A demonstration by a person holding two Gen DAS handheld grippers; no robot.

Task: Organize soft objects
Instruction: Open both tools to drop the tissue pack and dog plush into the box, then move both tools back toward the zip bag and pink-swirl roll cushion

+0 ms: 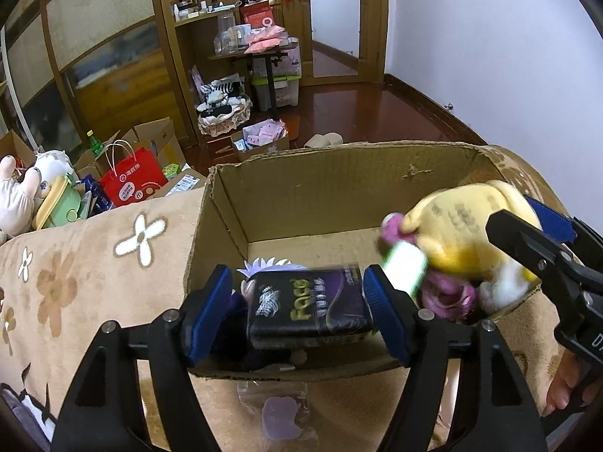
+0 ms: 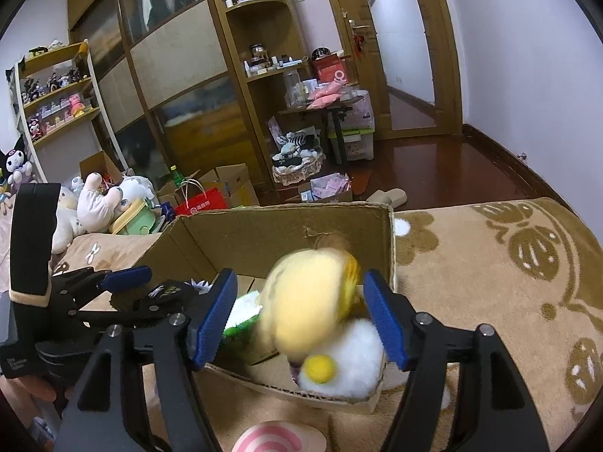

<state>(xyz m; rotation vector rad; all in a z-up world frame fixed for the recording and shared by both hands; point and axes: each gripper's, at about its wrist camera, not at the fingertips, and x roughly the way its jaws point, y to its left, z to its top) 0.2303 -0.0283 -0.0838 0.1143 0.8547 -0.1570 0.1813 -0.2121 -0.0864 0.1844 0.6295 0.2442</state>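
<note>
Cardboard box (image 1: 339, 184), frame centre | left gripper (image 1: 297, 297) jaws released around black pack (image 1: 309, 305) | right gripper (image 2: 299, 312) jaws released, blurred yellow plush (image 2: 309, 301) between | risk: plush may bounce over near rim

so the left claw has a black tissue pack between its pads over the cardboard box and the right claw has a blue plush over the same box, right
Not quite: the plush between the right claw pads is yellow, not blue, as the right wrist view shows; it is blurred and the pads look clear of it. The rest holds: the left claw has the black tissue pack between its pads over the cardboard box.
</note>
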